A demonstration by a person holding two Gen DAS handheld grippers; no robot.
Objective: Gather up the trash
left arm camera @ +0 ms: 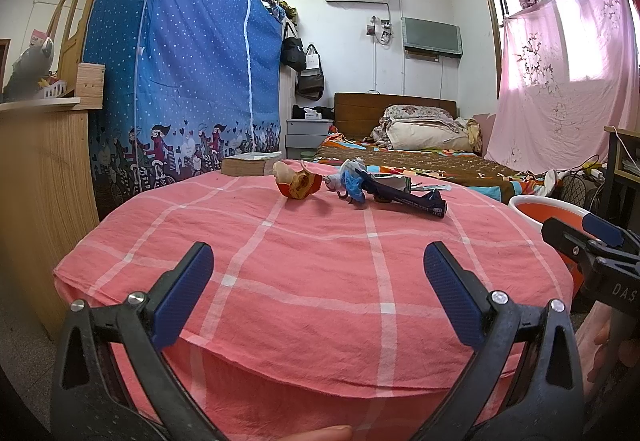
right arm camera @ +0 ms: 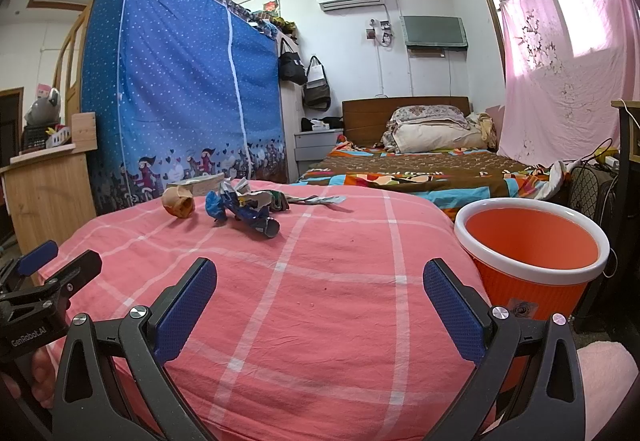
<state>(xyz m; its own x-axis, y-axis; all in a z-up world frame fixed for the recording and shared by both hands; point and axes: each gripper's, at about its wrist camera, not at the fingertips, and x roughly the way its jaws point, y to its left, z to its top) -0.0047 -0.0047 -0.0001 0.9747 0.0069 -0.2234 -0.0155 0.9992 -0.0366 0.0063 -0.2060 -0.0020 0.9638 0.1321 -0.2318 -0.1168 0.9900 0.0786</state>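
- 2 grippers: left gripper [left arm camera: 318,273] & right gripper [right arm camera: 320,287], both w/ jaws wide apart, holding nothing, near edge of pink checked cloth [right arm camera: 320,321].
- Trash pile [right arm camera: 240,211] far on cloth: 1 brown crumpled wrapper [right arm camera: 179,203], 1 blue glove [right arm camera: 214,205], 1 dark-blue wrapper [right arm camera: 258,221], some papers.
- 1 orange bin [right arm camera: 532,265] right of cloth.
- 1 book [left arm camera: 250,163] behind trash.
- Writing: "GenRobot.AI" on left gripper's side; "DAS" on right's.

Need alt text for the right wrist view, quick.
Open right tongs hover over a pink checked cloth, holding nothing. Crumpled wrappers lie at the cloth's far side, and an empty orange bin stands to the right. The left tongs show at the left edge.
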